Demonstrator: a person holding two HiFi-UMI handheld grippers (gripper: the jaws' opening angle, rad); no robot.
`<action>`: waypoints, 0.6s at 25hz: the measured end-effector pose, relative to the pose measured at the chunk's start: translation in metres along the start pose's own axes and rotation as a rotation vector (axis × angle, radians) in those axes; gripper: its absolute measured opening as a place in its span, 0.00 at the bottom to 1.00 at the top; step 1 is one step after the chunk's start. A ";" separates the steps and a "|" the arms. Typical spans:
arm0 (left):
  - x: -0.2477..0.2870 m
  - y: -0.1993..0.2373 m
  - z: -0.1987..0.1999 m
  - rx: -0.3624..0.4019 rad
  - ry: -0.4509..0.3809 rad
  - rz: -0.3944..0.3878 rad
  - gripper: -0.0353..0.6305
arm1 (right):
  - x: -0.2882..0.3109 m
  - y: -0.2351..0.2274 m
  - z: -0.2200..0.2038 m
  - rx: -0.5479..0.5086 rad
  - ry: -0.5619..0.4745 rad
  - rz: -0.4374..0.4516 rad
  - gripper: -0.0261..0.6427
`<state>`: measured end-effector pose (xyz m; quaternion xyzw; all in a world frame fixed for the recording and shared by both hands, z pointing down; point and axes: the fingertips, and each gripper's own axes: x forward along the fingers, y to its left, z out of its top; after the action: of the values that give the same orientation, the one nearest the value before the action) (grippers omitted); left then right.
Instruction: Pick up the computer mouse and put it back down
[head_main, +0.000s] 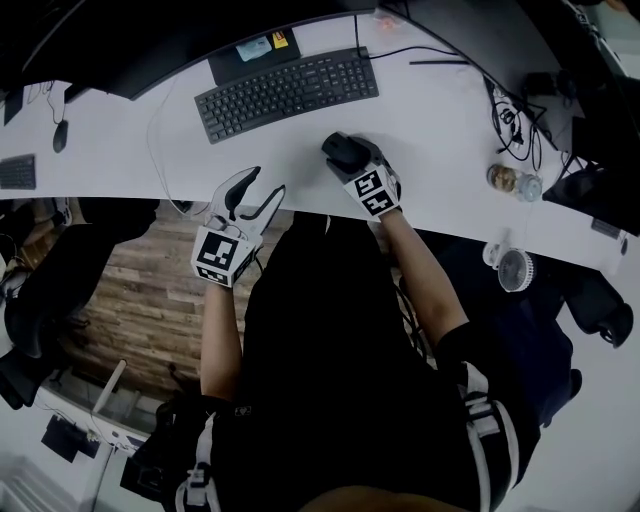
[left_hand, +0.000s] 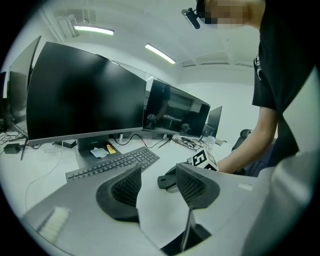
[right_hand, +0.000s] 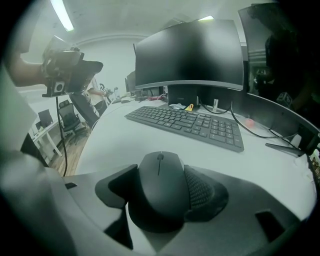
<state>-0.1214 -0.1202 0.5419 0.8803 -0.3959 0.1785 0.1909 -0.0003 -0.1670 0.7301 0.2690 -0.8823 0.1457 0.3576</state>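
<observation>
Two tools are seen. The computer mouse (right_hand: 157, 200) is clamped between the jaws of the right tool (right_hand: 161, 177), with both pads pressed to its sides. It sits near the centre of the head view, low over the white worktop (head_main: 440, 130), below the keyboard's (head_main: 287, 92) right end. The left tool (left_hand: 159, 175) is held released and empty at the worktop's lower edge.
</observation>
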 end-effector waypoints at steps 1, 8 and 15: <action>0.000 0.000 0.000 0.001 -0.002 -0.003 0.37 | -0.001 0.000 0.001 0.007 -0.002 0.001 0.47; -0.001 0.001 0.003 0.010 -0.025 -0.024 0.37 | -0.006 -0.001 0.002 0.011 -0.002 -0.014 0.47; 0.003 0.000 0.005 0.020 -0.021 -0.050 0.37 | -0.016 -0.007 0.008 0.025 -0.012 -0.025 0.47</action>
<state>-0.1189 -0.1248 0.5392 0.8936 -0.3741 0.1681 0.1824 0.0083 -0.1705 0.7134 0.2857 -0.8791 0.1506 0.3505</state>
